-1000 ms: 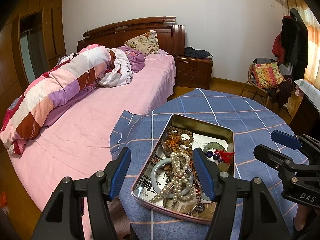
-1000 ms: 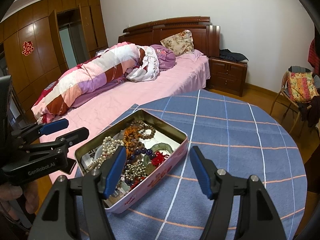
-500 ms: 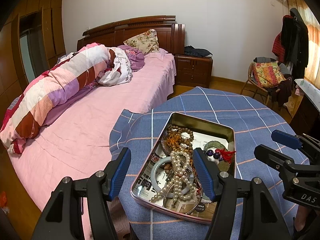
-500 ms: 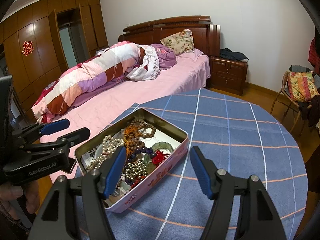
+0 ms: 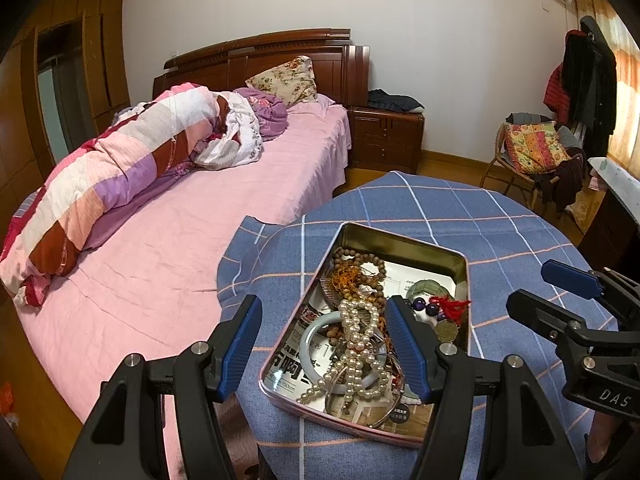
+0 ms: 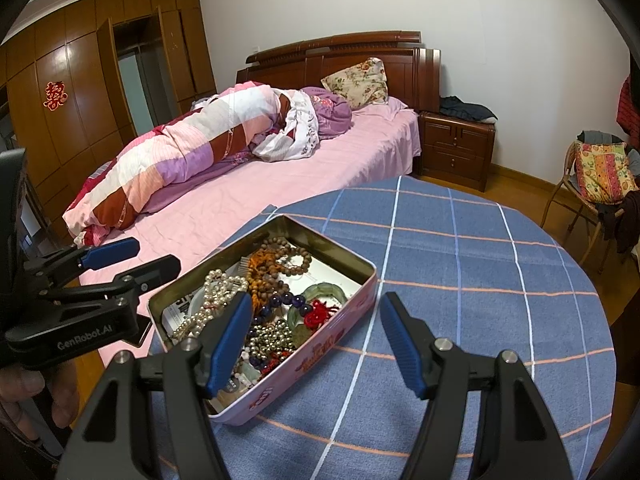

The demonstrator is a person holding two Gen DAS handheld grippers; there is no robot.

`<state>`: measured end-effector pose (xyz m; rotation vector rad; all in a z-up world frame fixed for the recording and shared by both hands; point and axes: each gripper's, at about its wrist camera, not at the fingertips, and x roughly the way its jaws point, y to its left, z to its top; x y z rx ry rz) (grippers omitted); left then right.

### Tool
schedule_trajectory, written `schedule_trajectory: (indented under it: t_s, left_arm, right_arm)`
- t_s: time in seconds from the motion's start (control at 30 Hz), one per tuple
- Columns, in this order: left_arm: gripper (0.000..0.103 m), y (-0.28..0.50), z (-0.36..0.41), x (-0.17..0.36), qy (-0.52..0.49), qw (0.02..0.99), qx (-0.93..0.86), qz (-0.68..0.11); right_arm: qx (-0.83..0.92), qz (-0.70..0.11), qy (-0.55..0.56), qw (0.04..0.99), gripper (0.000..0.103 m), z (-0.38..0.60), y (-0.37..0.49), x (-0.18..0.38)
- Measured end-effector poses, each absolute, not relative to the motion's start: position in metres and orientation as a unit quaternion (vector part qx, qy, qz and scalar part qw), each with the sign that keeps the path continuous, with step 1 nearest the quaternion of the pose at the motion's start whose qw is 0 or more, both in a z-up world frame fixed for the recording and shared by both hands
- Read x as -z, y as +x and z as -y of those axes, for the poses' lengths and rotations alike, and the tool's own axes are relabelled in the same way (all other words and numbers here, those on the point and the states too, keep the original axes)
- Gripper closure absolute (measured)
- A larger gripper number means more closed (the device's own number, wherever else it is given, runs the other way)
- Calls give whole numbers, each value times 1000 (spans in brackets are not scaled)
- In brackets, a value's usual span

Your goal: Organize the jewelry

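An open pink metal tin sits on the round table with the blue checked cloth. It holds a tangle of jewelry: a white pearl necklace, a brown wooden bead string, a pale bangle, a green jade bangle, dark purple beads and a red knot tassel. My left gripper is open over the tin's near left part. My right gripper is open, empty, above the tin's right edge.
A bed with a pink sheet and a rolled striped quilt lies left of the table. A wooden nightstand and a chair with clothes stand beyond it. The table's right half is bare cloth.
Both grippers have stayed open and nearly still; the view has shifted only slightly. Nothing in the tin has moved.
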<state>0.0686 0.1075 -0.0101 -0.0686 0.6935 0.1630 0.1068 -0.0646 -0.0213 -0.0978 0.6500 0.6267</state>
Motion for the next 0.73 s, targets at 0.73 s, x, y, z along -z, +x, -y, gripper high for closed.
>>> schedule_trajectory:
  t_s: [0.73]
  left_arm:
    - [39, 71, -114, 12, -15, 933, -112, -343]
  right_arm:
    - [-298, -318, -48, 899, 29, 67, 109, 31]
